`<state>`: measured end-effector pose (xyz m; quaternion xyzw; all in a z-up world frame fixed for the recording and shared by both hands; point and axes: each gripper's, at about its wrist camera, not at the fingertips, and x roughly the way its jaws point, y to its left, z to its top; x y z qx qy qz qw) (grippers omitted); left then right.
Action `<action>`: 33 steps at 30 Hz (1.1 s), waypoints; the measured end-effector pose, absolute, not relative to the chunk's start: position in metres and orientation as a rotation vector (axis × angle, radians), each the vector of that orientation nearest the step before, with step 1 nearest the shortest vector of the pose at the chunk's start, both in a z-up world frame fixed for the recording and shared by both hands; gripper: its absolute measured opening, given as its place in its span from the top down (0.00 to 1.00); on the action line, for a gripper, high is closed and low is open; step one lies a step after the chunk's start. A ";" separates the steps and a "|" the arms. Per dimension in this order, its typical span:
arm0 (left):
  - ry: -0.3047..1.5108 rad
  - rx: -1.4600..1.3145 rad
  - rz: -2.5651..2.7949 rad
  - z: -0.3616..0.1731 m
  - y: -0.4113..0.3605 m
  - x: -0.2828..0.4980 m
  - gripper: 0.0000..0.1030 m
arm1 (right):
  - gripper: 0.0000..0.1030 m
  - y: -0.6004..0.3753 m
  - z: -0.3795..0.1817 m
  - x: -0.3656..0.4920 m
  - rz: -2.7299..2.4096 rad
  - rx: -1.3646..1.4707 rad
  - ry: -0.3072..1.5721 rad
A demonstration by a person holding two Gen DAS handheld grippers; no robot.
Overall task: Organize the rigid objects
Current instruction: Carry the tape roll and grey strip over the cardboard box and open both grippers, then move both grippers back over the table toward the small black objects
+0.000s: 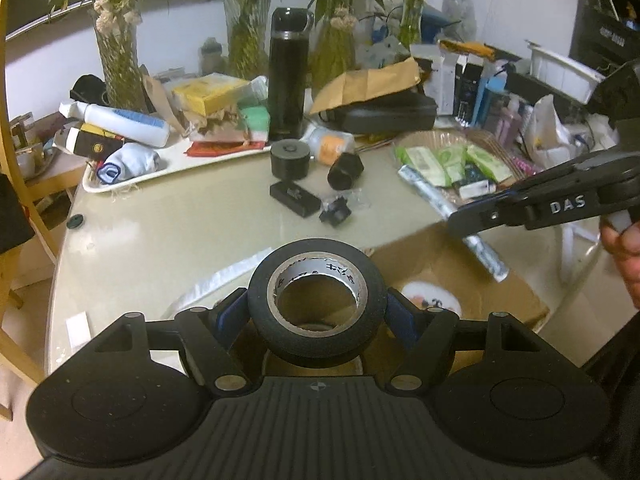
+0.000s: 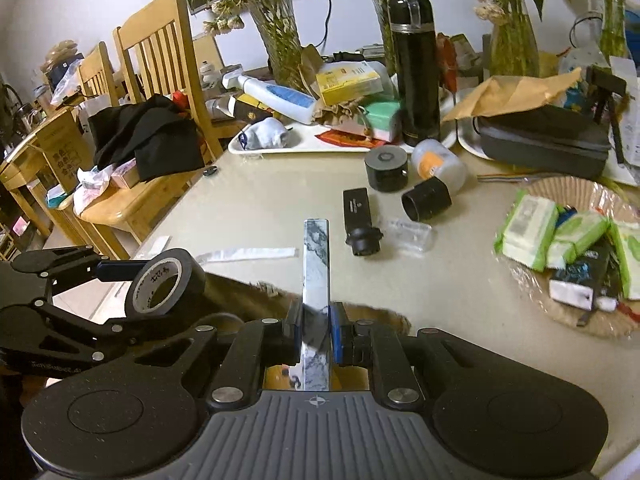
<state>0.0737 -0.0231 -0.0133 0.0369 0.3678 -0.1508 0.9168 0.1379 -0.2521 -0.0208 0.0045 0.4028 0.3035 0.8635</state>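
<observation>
My left gripper [image 1: 316,312] is shut on a black tape roll [image 1: 316,280] and holds it above an open cardboard box [image 1: 480,280] at the table's near edge. In the right wrist view the left gripper [image 2: 156,280] and the tape roll [image 2: 164,284] show at the left. My right gripper [image 2: 316,332] is shut on a long marbled grey-white bar [image 2: 316,264], which points forward over the box edge. The left wrist view shows the right gripper [image 1: 472,216] with the bar [image 1: 480,248] hanging over the box.
On the beige table [image 1: 180,232] lie a black cylinder [image 1: 290,159], a black hexagonal cup [image 1: 345,170], a small black box [image 1: 294,198], a black clip [image 1: 335,211], a black thermos [image 1: 288,76]. A woven basket [image 2: 568,248] of packets sits right; wooden chairs [image 2: 160,60] stand left.
</observation>
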 end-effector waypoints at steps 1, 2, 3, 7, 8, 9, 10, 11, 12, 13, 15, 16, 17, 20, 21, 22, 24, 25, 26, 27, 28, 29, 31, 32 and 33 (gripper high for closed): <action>0.762 0.089 -0.312 -0.014 -0.024 0.073 0.30 | 0.84 -0.253 -0.021 0.136 0.634 0.011 0.846; 0.770 0.098 -0.313 -0.016 -0.025 0.073 0.30 | 0.84 -0.255 -0.021 0.134 0.632 0.012 0.850; 0.777 0.104 -0.311 -0.017 -0.026 0.072 0.30 | 0.84 -0.256 -0.022 0.133 0.628 0.014 0.854; 0.758 0.104 -0.297 -0.016 -0.027 0.070 0.28 | 0.84 -0.259 -0.025 0.128 0.615 0.021 0.871; 0.746 0.098 -0.293 -0.014 -0.026 0.069 0.28 | 0.84 -0.260 -0.026 0.127 0.610 0.021 0.878; 0.736 0.092 -0.289 -0.013 -0.025 0.068 0.26 | 0.84 -0.260 -0.026 0.126 0.607 0.022 0.881; 0.727 0.087 -0.284 -0.012 -0.024 0.067 0.21 | 0.84 -0.261 -0.026 0.125 0.605 0.022 0.884; 0.716 0.081 -0.277 -0.011 -0.024 0.067 0.21 | 0.84 -0.261 -0.027 0.124 0.603 0.022 0.888; 0.709 0.077 -0.271 -0.010 -0.023 0.067 0.21 | 0.84 -0.261 -0.028 0.124 0.599 0.022 0.893; 0.706 0.072 -0.266 -0.009 -0.022 0.067 0.20 | 0.84 -0.261 -0.028 0.123 0.595 0.022 0.896; 0.704 0.065 -0.254 -0.008 -0.021 0.069 0.20 | 0.84 -0.262 -0.027 0.122 0.585 0.024 0.898; 0.702 0.060 -0.249 -0.008 -0.020 0.070 0.20 | 0.84 -0.263 -0.026 0.121 0.580 0.026 0.898; 0.700 0.054 -0.245 -0.008 -0.019 0.070 0.20 | 0.84 -0.264 -0.026 0.121 0.575 0.030 0.899; 0.696 0.041 -0.240 -0.009 -0.017 0.071 0.20 | 0.84 -0.266 -0.028 0.120 0.571 0.036 0.913; 0.696 0.039 -0.237 -0.009 -0.016 0.071 0.20 | 0.83 -0.265 -0.030 0.120 0.574 0.033 0.922; 0.697 0.036 -0.233 -0.009 -0.016 0.072 0.20 | 0.83 -0.265 -0.032 0.120 0.578 0.027 0.931; 0.698 0.030 -0.227 -0.010 -0.015 0.073 0.20 | 0.76 -0.264 -0.035 0.120 0.575 0.028 0.938; 0.697 0.027 -0.224 -0.010 -0.015 0.074 0.20 | 0.61 -0.263 -0.035 0.121 0.571 0.026 0.938; 0.695 0.026 -0.223 -0.010 -0.015 0.074 0.20 | 0.51 -0.263 -0.035 0.121 0.569 0.023 0.932; 0.694 0.027 -0.223 -0.009 -0.015 0.074 0.20 | 0.36 -0.263 -0.034 0.121 0.568 0.026 0.919; 0.695 0.028 -0.221 -0.009 -0.015 0.074 0.20 | 0.24 -0.264 -0.032 0.120 0.566 0.029 0.909; 0.697 0.030 -0.217 -0.010 -0.015 0.075 0.20 | 0.21 -0.264 -0.030 0.120 0.559 0.028 0.897; 0.706 0.031 -0.208 -0.011 -0.015 0.076 0.20 | 0.12 -0.264 -0.028 0.121 0.552 0.026 0.882; 0.711 0.033 -0.203 -0.012 -0.015 0.077 0.20 | 0.10 -0.263 -0.028 0.122 0.547 0.026 0.881; 0.718 0.035 -0.197 -0.014 -0.015 0.078 0.20 | 0.06 -0.263 -0.029 0.123 0.543 0.025 0.884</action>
